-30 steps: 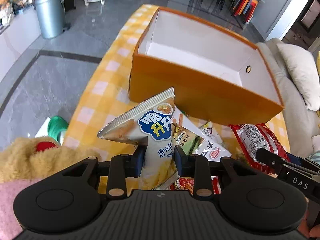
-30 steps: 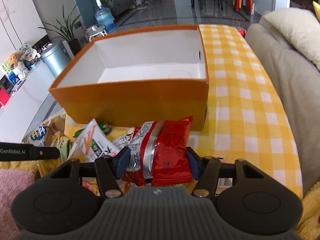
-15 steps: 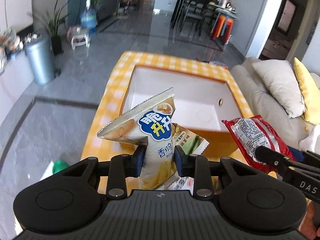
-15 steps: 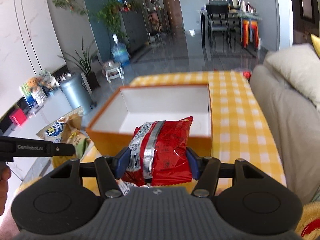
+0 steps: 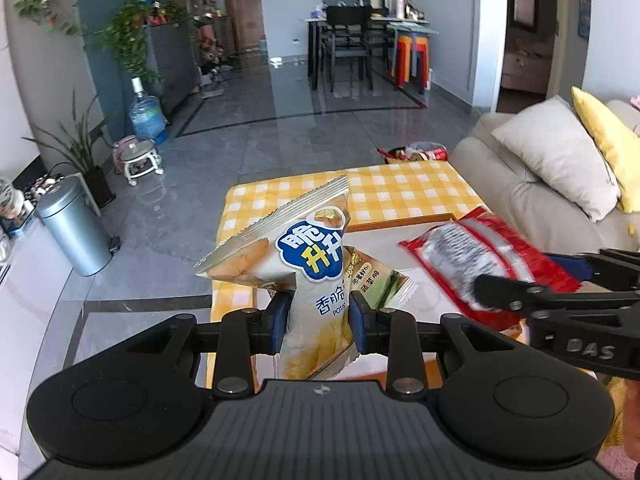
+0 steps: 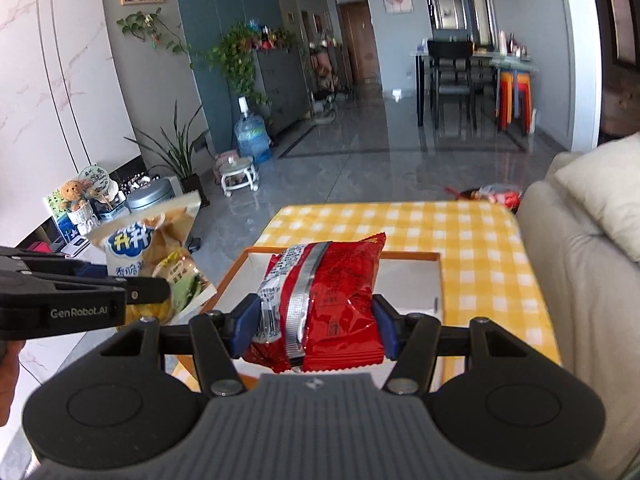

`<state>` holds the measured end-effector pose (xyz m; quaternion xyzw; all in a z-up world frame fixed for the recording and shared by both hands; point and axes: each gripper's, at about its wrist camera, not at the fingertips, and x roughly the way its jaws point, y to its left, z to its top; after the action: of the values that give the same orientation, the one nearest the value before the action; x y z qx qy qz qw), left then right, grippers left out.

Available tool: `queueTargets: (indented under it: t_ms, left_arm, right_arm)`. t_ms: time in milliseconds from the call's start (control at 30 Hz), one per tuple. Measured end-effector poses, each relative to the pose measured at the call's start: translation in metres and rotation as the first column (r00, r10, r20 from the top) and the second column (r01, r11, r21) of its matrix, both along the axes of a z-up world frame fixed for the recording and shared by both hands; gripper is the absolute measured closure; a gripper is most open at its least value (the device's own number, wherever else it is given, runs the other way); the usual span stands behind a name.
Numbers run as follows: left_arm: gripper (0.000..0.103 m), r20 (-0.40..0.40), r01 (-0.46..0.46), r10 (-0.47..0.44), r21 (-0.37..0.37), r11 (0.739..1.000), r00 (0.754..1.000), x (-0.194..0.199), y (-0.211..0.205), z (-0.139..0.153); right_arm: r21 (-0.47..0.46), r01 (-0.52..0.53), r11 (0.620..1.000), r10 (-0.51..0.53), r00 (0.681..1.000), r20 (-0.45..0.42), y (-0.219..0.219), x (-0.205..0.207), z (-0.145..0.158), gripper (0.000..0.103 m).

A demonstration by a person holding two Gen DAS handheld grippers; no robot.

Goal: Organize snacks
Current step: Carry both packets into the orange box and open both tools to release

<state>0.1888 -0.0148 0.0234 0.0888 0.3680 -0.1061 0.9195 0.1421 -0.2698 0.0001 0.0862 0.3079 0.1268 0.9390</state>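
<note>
Step in hand: both packets are being carried over the orange box, which stands on the yellow-checked worktop; my reading is the drop-off stage.
Left tongs: closed on the chip bag, pinched low so it stands upright; a second green-and-yellow packet sits just behind it, seemingly caught in the same grip.
Right tongs: closed on the red packet, held across its width.
Pose: both tools raised, pointing forward and roughly level, side by side above the near part of the box.
Next move: probably lower each packet into the white interior, then release; letting go one at a time should keep the bags from landing on the rim.
</note>
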Motion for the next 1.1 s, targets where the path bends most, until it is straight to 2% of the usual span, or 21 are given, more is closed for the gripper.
queueTargets:
  t_ms: [167,300,400,467,600,700,833,967,1100]
  left_arm:
    - [0.068,-0.092,0.059,-0.053,0.058,0.997,0.994,0.035,-0.011,-0.017]
    - [0.068,-0.192,0.072,-0.058,0.063,0.995,0.98,0.059,-0.007,-0.034]
    - [0.068,-0.221,0.095,-0.059,0.156,0.983,0.973,0.078,-0.015,-0.049]
    - [0.068,-0.244,0.114,-0.064,0.196,0.974,0.968,0.084,-0.019,-0.06]
    - [0.068,-0.329,0.14,-0.069,0.199,0.97,0.942,0.102,-0.017,-0.082]
    - [0.068,-0.366,0.182,-0.081,0.249,0.951,0.927,0.107,-0.023,-0.097]
    - [0.068,-0.428,0.223,-0.092,0.268,0.937,0.899,0.114,-0.026,-0.118]
    - [0.068,-0.466,0.252,-0.095,0.288,0.924,0.88,0.117,-0.028,-0.131]
    - [0.067,-0.49,0.254,-0.083,0.293,0.922,0.868,0.115,-0.028,-0.138]
  right_arm:
    - [-0.024,-0.012,1.0,0.01,0.997,-0.074,0.011,0.04,-0.018,0.046]
    - [-0.036,-0.039,0.999,0.033,0.987,-0.157,0.023,0.07,-0.04,0.046]
    - [-0.031,-0.052,0.998,0.044,0.972,-0.231,0.029,0.089,-0.059,0.046]
    - [-0.025,-0.058,0.998,0.049,0.96,-0.275,0.032,0.101,-0.07,0.046]
    - [0.005,-0.058,0.998,0.056,0.932,-0.357,0.036,0.119,-0.093,0.046]
    - [0.013,-0.057,0.998,0.057,0.909,-0.413,0.038,0.131,-0.109,0.046]
    - [0.007,-0.078,0.997,0.072,0.879,-0.471,0.044,0.139,-0.128,0.046]
    - [0.022,-0.076,0.997,0.076,0.848,-0.525,0.046,0.144,-0.147,0.046]
    - [0.041,-0.086,0.995,0.094,0.822,-0.562,0.05,0.147,-0.158,0.045]
